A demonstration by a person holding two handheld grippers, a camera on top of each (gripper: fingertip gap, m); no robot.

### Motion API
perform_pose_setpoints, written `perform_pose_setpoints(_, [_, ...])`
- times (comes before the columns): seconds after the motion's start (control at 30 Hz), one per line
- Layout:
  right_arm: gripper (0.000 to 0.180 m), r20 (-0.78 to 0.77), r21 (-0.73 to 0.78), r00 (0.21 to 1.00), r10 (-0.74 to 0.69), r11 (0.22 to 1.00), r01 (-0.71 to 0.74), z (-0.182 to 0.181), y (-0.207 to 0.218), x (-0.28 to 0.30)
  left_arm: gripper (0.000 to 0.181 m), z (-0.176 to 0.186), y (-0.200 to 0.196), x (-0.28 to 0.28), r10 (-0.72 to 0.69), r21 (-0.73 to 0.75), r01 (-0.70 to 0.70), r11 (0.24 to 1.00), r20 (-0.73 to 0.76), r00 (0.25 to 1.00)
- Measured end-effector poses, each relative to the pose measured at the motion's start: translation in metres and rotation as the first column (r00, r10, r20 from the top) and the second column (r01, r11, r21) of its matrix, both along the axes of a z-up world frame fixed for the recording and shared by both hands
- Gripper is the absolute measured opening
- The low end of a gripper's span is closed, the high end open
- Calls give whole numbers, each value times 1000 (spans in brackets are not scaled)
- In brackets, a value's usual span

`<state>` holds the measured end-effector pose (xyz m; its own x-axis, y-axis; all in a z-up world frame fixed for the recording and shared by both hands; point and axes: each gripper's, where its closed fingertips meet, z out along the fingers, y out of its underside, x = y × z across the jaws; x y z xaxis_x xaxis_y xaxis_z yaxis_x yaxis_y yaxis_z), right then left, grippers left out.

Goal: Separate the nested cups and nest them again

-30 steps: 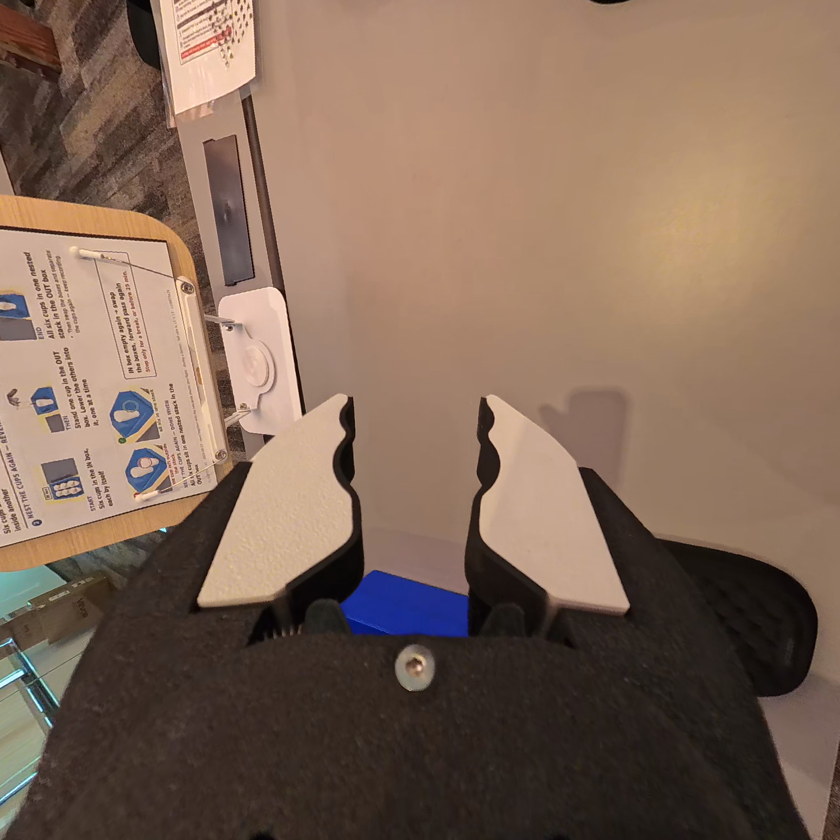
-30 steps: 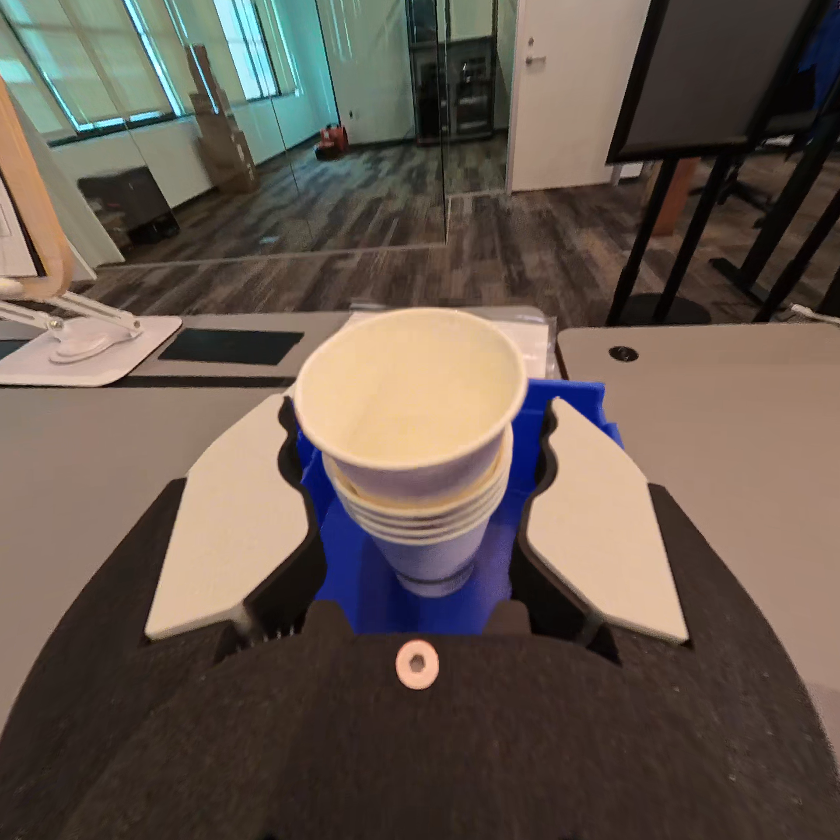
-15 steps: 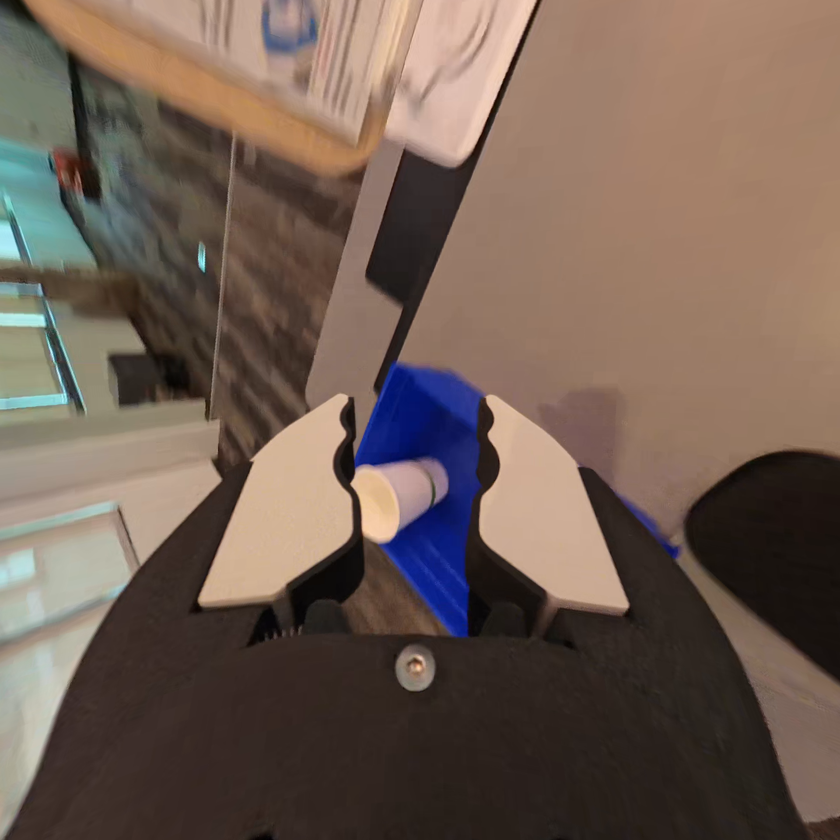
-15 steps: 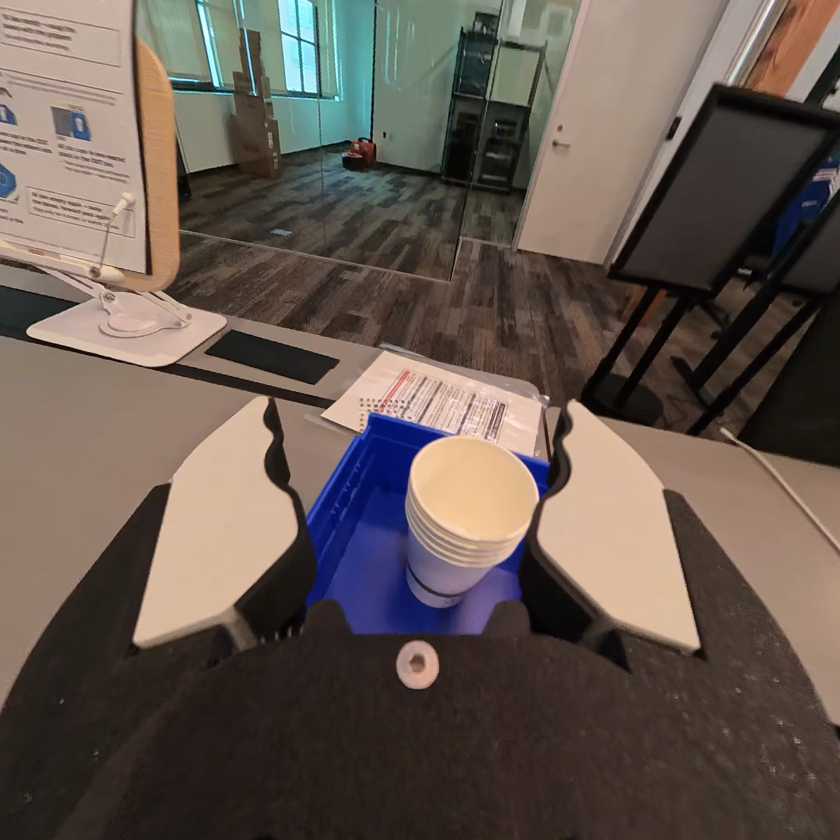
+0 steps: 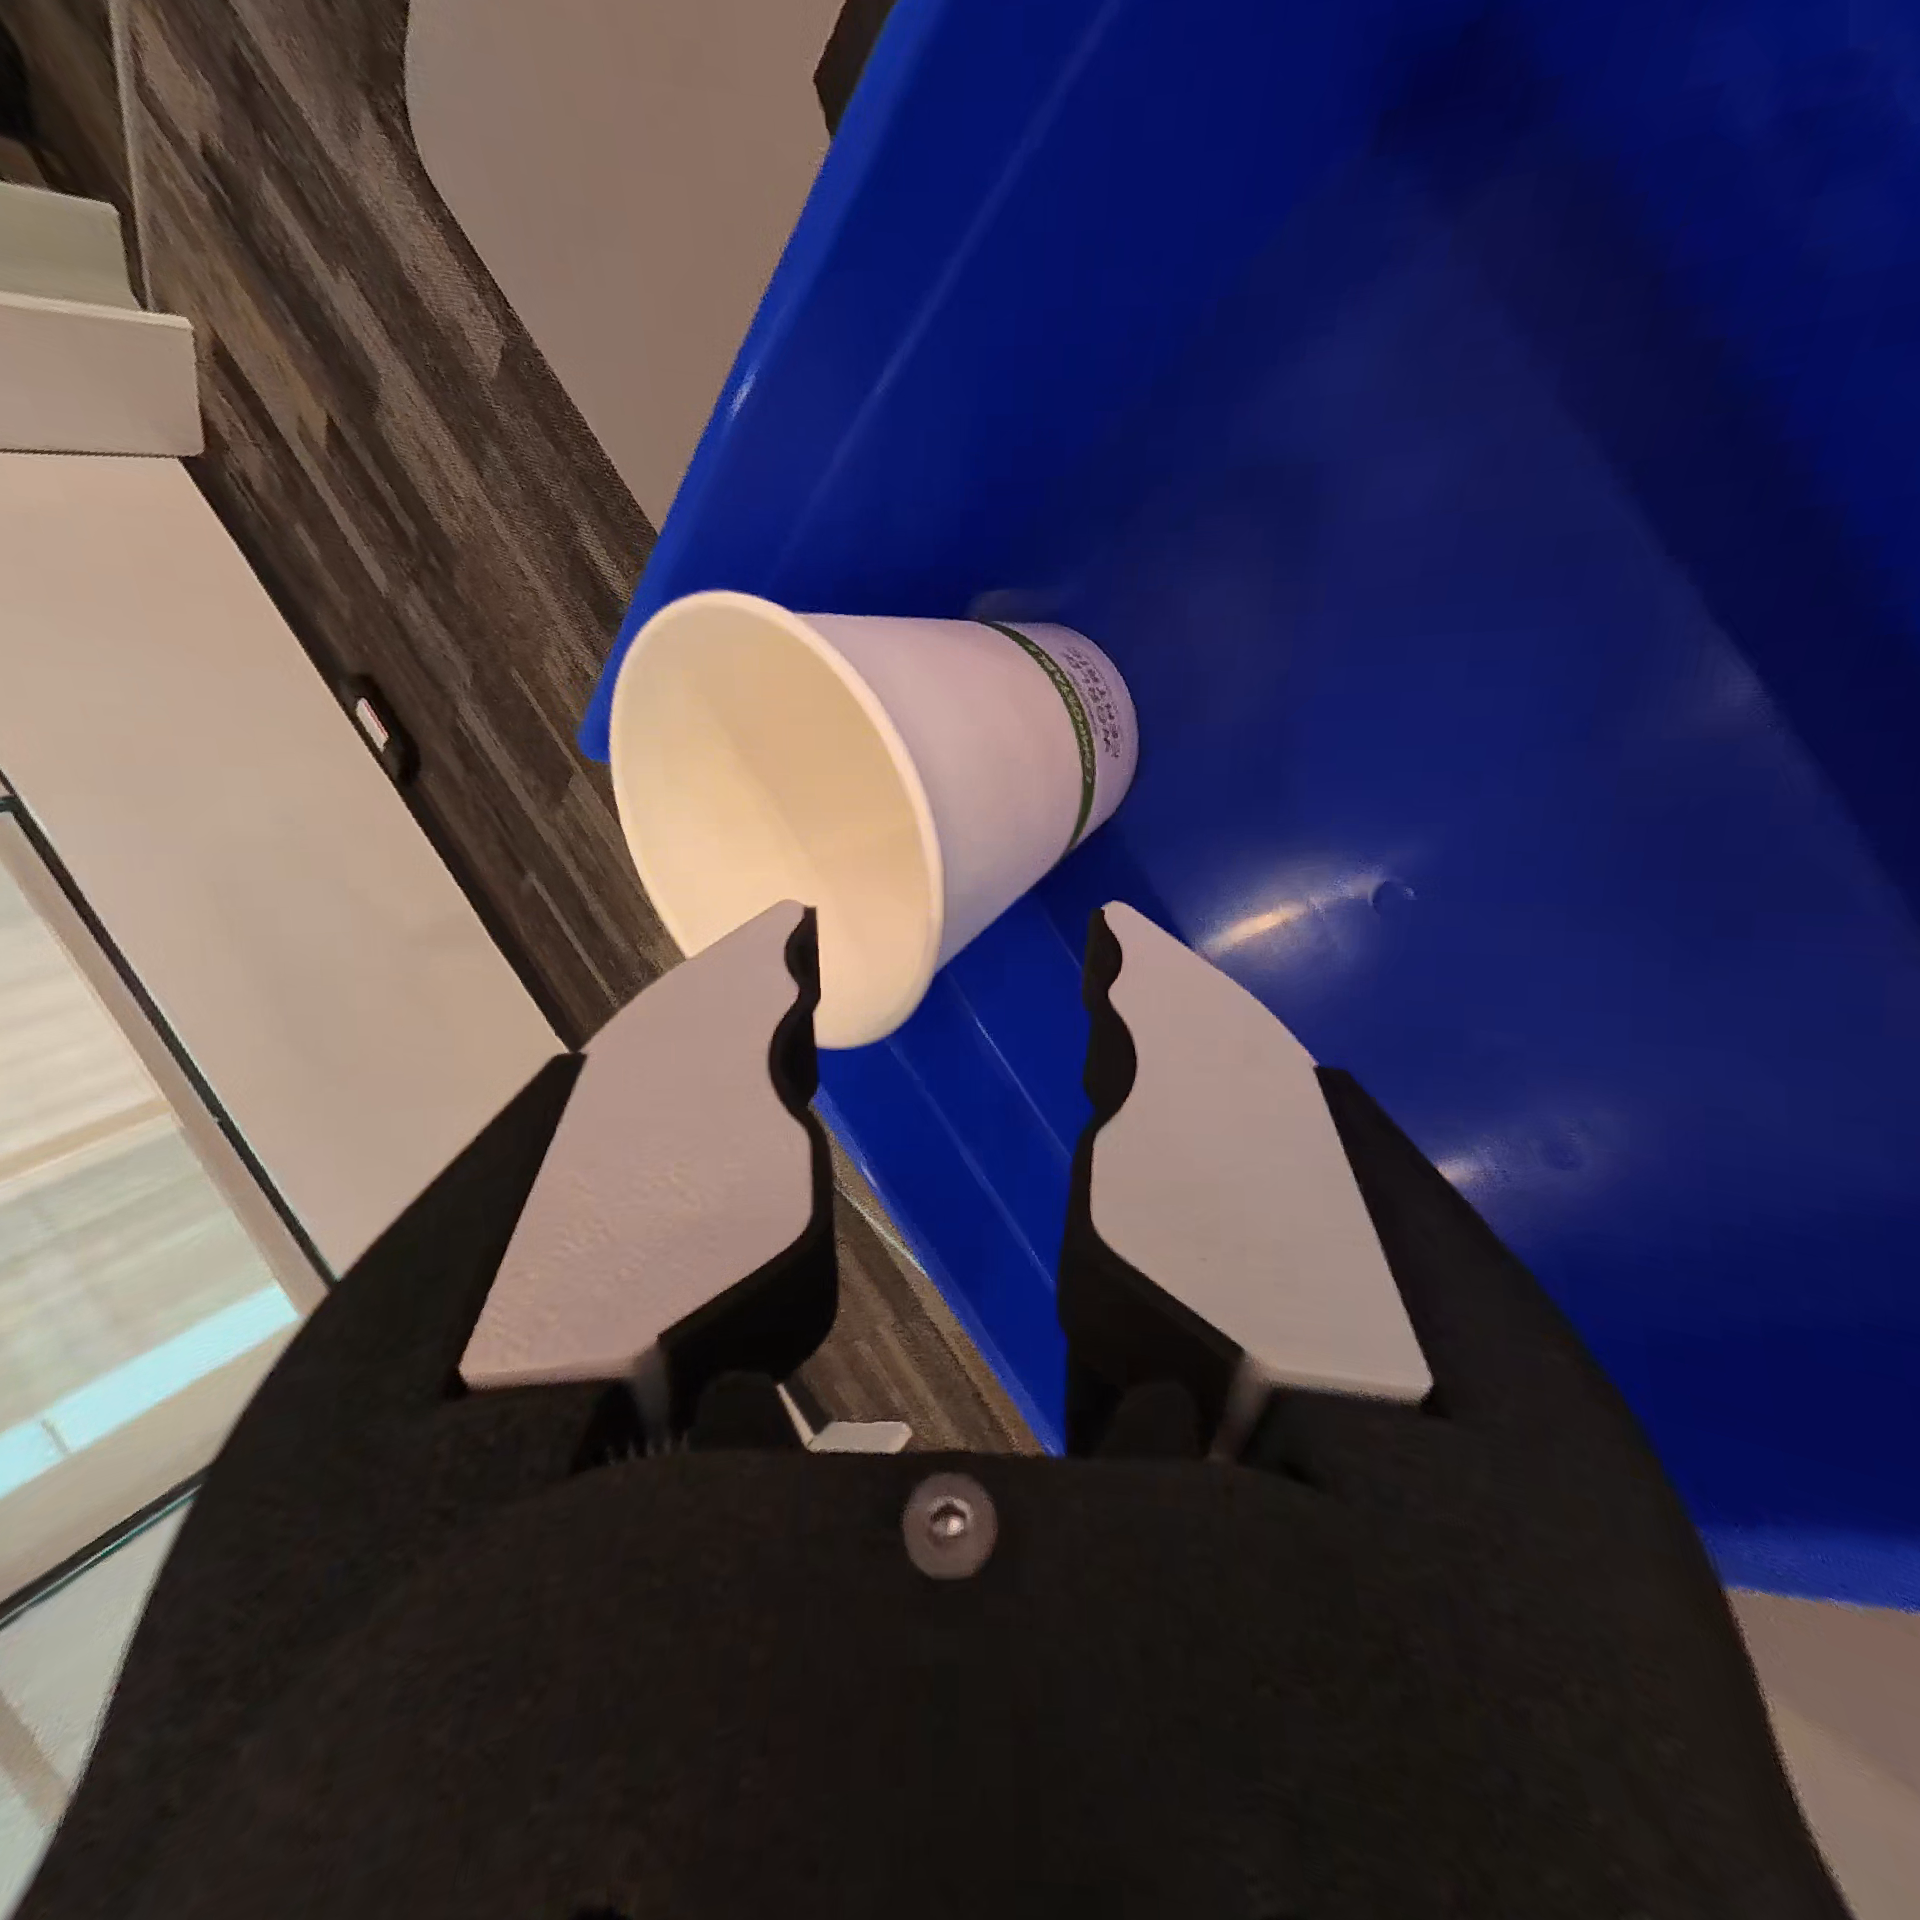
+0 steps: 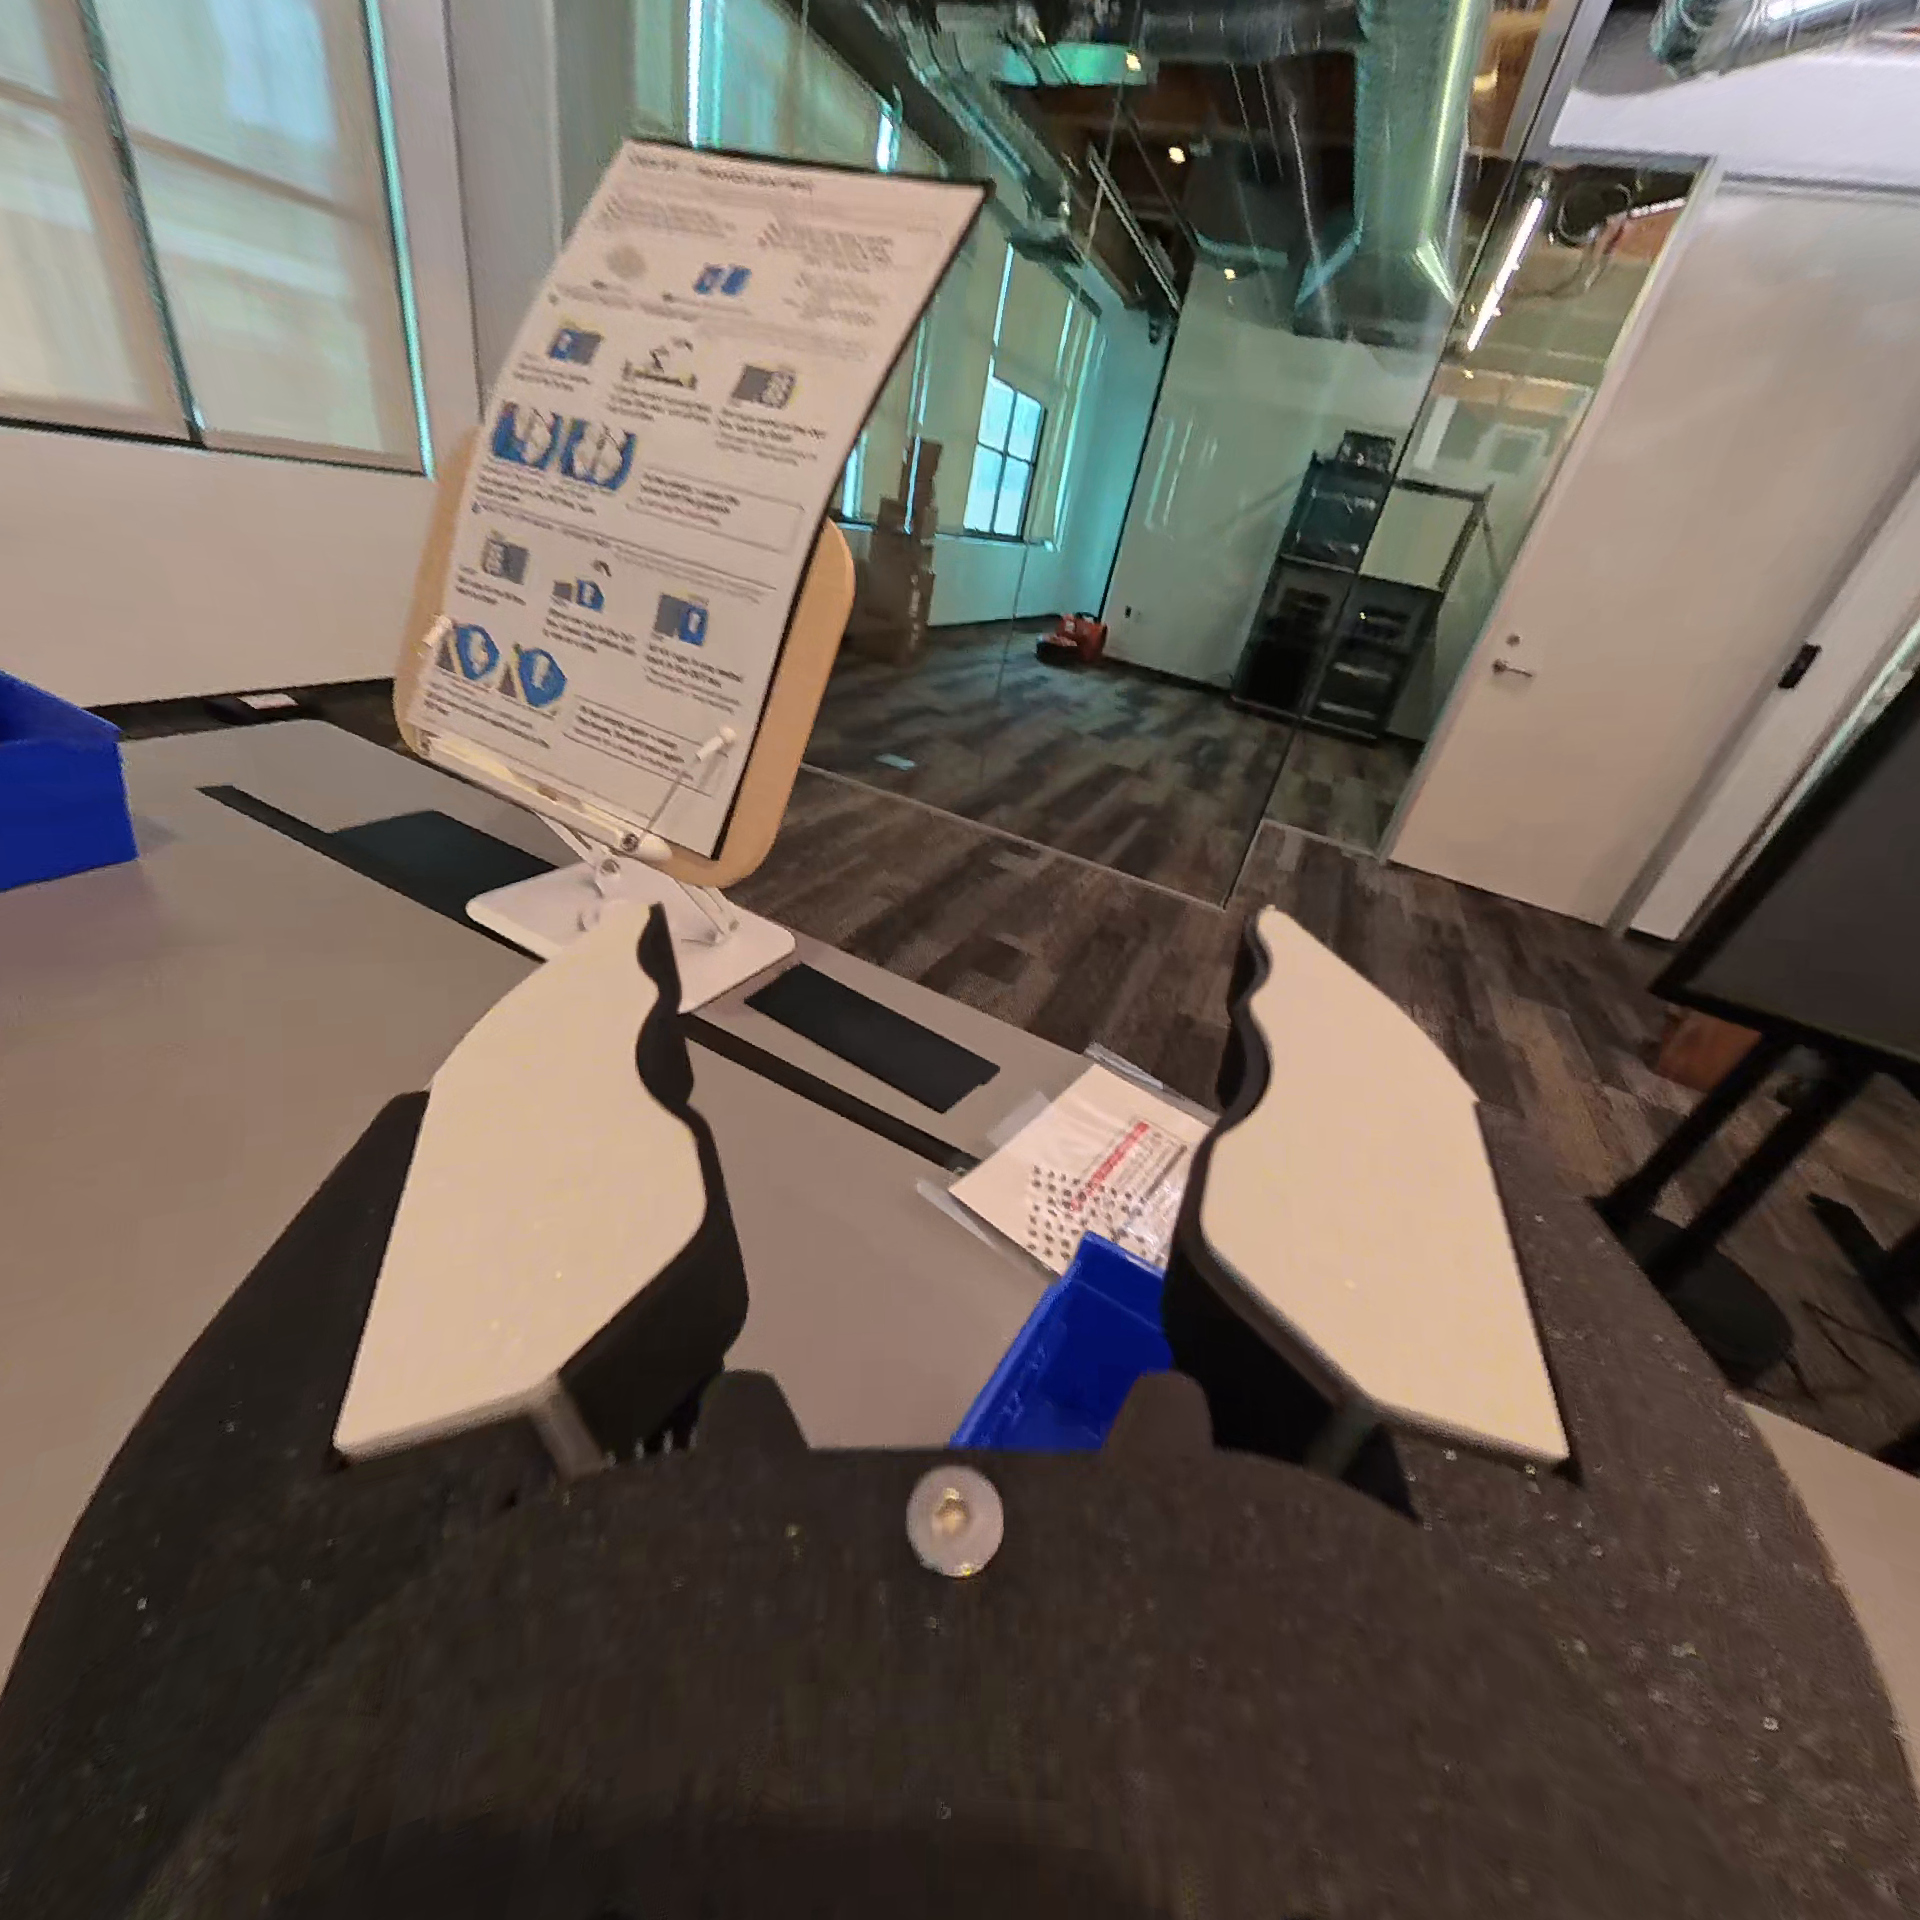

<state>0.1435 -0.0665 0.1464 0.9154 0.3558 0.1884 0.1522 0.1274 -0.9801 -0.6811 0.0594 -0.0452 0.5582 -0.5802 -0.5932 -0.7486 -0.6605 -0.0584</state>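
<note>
The left gripper (image 5: pixel 954 914) is rolled hard over to one side, so the room sits tilted in its view. Its jaws stand partly open with nothing between them. Just ahead of the left fingertip (image 5: pixel 769 935) is a white paper cup (image 5: pixel 862 800), its open mouth turned toward the gripper and its rim partly hidden behind that tip; whether the tip touches it I cannot tell. The cup has a green band near its base, and its base rests on the floor of a blue plastic bin (image 5: pixel 1455 520) that fills the space ahead of and beside the right finger. Past the left finger lies dark wood-pattern flooring (image 5: pixel 343 343).

The right gripper (image 6: pixel 956 935) is held nearly level, pointing out over the grey table (image 6: pixel 208 1039). Its jaws are spread wide and hold nothing. Low between them, close to the right finger, shows the corner of a second blue bin (image 6: pixel 1081 1351), and just beyond that a printed sheet in a clear sleeve (image 6: pixel 1091 1164). Ahead of the left fingertip stands an instruction sheet on a wooden stand (image 6: pixel 665 520). Far off to the left, the edge of another blue bin (image 6: pixel 52 790) is on the table.
</note>
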Motion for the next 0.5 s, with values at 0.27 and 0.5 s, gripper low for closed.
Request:
perform_pose_setpoints(0.27, [98, -25, -9, 998, 62, 998, -63, -1, 4, -13, 6, -30, 0, 1, -23, -80, 23, 997, 9, 1000])
perform_pose_setpoints(0.5, [96, 0, -56, 996, 86, 995, -86, -10, 12, -25, 0, 17, -22, 24, -118, -90, 117, 989, -6, 993])
